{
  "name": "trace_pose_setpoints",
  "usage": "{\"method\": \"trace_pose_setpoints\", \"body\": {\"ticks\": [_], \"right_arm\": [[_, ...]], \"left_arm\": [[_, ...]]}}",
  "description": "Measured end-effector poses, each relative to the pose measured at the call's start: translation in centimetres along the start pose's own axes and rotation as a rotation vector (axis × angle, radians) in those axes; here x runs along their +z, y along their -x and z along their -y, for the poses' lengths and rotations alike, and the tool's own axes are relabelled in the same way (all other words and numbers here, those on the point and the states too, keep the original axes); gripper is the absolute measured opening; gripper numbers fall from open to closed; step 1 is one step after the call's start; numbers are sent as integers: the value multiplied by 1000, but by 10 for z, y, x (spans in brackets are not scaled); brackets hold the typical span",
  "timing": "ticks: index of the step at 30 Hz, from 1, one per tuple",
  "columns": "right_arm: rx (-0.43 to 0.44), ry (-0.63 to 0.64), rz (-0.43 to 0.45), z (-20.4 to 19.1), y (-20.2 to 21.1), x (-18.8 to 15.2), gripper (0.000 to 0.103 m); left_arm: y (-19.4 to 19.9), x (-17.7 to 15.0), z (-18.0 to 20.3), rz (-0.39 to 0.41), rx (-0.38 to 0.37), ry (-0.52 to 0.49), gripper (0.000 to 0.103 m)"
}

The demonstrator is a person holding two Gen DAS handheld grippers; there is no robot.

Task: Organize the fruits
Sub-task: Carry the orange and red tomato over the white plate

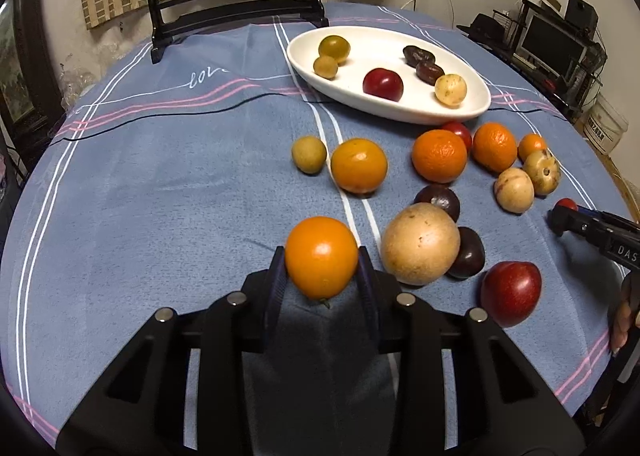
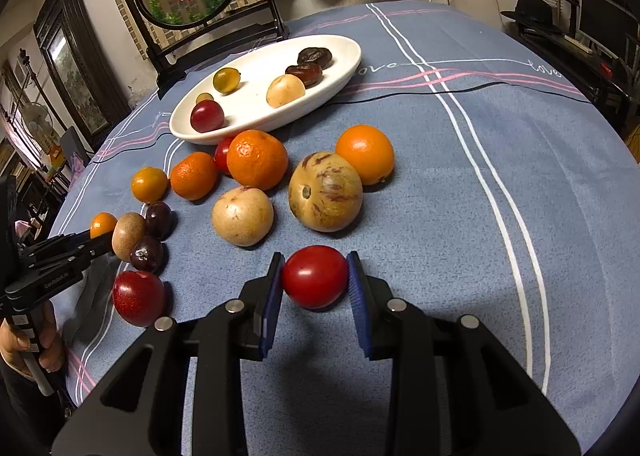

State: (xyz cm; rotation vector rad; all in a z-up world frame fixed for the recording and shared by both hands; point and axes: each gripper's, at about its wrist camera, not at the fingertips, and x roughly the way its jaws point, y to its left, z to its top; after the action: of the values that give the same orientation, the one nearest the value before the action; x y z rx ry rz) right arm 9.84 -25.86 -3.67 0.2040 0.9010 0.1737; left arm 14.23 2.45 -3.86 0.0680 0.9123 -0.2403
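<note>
My left gripper (image 1: 321, 258) is shut on a small orange fruit (image 1: 321, 254), held just above the blue cloth. My right gripper (image 2: 315, 276) is shut on a red tomato (image 2: 315, 277) low over the cloth. A white oval dish (image 1: 456, 112) at the back holds several small fruits: a red plum (image 1: 383, 84), two dark dates (image 1: 418, 55), a green-yellow fruit (image 1: 334, 48). Loose on the cloth lie tangerines (image 1: 439, 155), an orange (image 1: 359, 165), tan round fruits (image 1: 420, 243), dark plums (image 1: 466, 258) and a red plum (image 1: 511, 292). The dish also shows in the right wrist view (image 2: 192, 134).
A black-framed round picture stand (image 1: 236, 12) stands at the table's far edge behind the dish. The round table (image 1: 160, 176) has a blue striped cloth. The right gripper's body (image 1: 592, 230) enters the left wrist view at the right edge. Shelves and a monitor (image 1: 556, 44) stand beyond the table.
</note>
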Motion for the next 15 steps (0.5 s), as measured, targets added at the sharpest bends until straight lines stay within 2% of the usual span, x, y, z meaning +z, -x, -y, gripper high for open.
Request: {"method": "trace_pose_setpoints", "body": {"ticks": [4, 8, 15], "right_arm": [[1, 8, 4, -1, 2, 0, 32], [8, 20, 30, -4, 12, 5, 32], [23, 87, 144, -19, 46, 40, 32]], "left_arm": [[11, 4, 0, 8, -16, 7, 35], [28, 11, 5, 60, -7, -9, 35], [48, 45, 16, 108, -23, -28, 35]]}}
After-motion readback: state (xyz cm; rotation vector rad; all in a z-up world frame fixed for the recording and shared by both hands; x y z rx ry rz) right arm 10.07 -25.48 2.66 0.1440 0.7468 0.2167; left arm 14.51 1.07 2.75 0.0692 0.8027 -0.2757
